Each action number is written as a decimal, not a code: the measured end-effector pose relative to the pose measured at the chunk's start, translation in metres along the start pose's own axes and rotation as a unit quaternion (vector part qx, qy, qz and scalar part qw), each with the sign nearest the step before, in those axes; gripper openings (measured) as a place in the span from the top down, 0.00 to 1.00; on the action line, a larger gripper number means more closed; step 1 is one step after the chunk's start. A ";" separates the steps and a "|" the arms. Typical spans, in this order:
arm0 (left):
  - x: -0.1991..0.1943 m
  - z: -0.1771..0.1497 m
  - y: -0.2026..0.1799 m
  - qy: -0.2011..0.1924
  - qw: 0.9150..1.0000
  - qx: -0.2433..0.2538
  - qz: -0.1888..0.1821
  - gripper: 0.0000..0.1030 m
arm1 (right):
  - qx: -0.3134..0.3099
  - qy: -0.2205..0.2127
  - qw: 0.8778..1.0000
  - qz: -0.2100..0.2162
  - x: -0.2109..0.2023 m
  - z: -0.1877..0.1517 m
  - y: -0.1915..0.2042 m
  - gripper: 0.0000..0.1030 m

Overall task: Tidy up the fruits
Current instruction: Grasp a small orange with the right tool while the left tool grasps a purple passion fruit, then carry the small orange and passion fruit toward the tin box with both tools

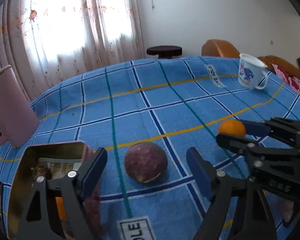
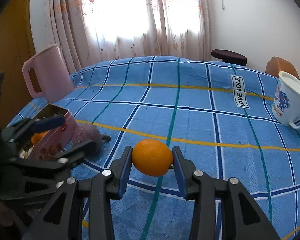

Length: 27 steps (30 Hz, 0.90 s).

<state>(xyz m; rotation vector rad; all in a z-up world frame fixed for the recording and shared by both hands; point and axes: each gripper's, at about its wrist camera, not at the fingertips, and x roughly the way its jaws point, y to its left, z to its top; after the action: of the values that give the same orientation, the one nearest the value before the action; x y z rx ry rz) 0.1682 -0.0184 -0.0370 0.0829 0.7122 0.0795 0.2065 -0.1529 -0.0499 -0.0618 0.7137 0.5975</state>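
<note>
My right gripper (image 2: pixel 152 158) is shut on an orange (image 2: pixel 152 157) and holds it above the blue checked tablecloth; the orange also shows in the left wrist view (image 1: pixel 232 127). My left gripper (image 1: pixel 148 164) is open, its fingers on either side of a dark purple-red round fruit (image 1: pixel 145 162) that lies on the cloth. The same fruit shows in the right wrist view (image 2: pixel 90 135), next to an open pink tin box (image 2: pixel 52 132). The tin (image 1: pixel 50 172) is at my left finger and has an orange fruit (image 2: pixel 39 137) inside.
A pink pitcher (image 2: pixel 47 76) stands at the table's far left edge. A white mug with blue print (image 2: pixel 290 102) stands at the far right. Chairs and a dark stool (image 1: pixel 164 51) are behind the table, with curtains beyond.
</note>
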 end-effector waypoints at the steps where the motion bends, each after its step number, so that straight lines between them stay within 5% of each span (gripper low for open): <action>1: 0.005 0.001 -0.001 0.007 1.000 0.001 0.001 0.23 | -0.001 -0.002 1.000 0.002 -0.001 0.000 0.000 0.59; 6: 0.025 0.004 -0.003 0.040 0.999 -0.004 0.007 0.27 | -0.014 -0.014 1.000 -0.005 -0.006 -0.001 0.006 0.59; 10: 0.030 0.005 -0.002 0.050 0.999 -0.008 0.008 0.48 | -0.010 -0.025 1.000 0.001 -0.011 -0.002 0.004 0.59; 17: 0.011 -0.001 -0.004 0.017 0.999 -0.019 -0.032 0.48 | -0.011 -0.057 0.998 0.006 -0.023 -0.004 0.004 0.59; 27: -0.015 -0.004 -0.005 -0.037 0.998 -0.026 -0.031 0.48 | -0.025 -0.087 0.996 0.001 -0.034 -0.005 0.009 0.59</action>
<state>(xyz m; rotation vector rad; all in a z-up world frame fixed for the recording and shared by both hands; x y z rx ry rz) 0.1547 -0.0246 -0.0304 0.0147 0.6370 0.0358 0.1788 -0.1634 -0.0313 -0.0558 0.5302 0.6151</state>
